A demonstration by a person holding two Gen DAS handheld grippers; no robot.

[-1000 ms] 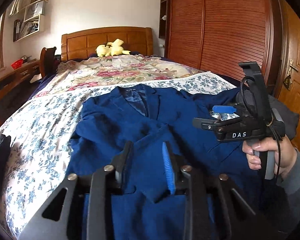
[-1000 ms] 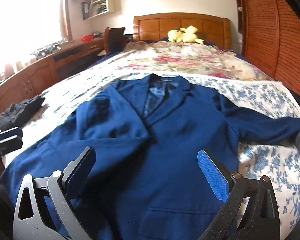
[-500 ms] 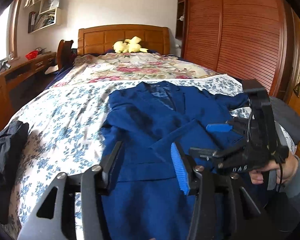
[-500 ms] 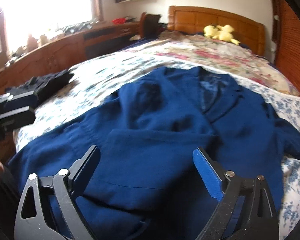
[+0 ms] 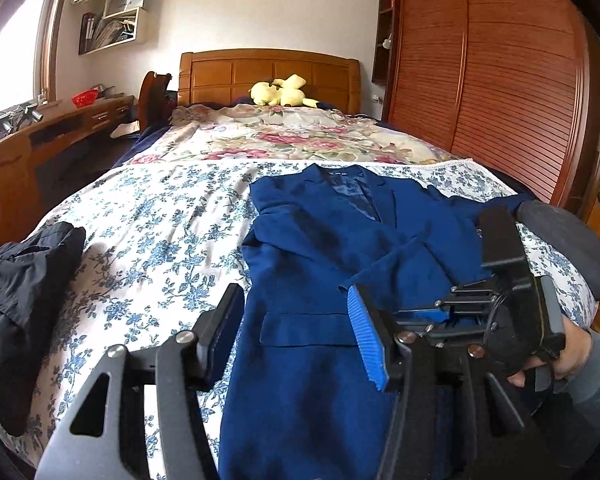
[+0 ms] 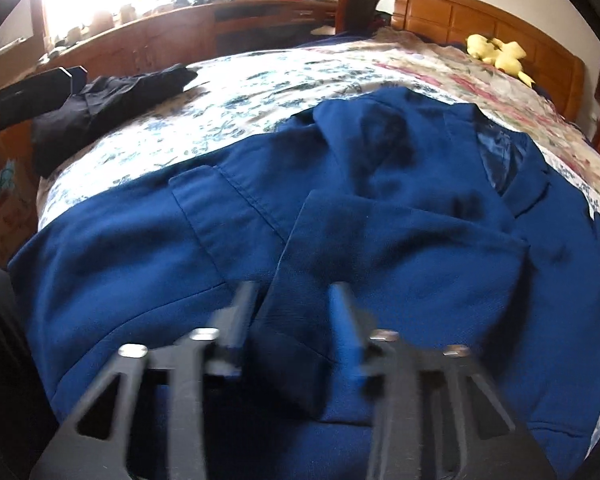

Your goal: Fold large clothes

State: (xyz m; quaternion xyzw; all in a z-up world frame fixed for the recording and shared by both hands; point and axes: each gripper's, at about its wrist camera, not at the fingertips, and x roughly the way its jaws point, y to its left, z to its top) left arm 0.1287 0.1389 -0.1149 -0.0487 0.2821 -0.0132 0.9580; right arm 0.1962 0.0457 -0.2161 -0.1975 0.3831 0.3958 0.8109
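Blue woollen suit jacket lies flat, front up, on the white bedspread with blue flowers, collar toward the wooden headboard. One sleeve is folded across its chest. The left gripper hovers over the jacket's left edge, jaws half apart, gripping nothing. The right gripper has just been closing; its blurred jaws stand narrow with the folded sleeve's cuff between them, though contact cannot be told. A dark garment lies beside.
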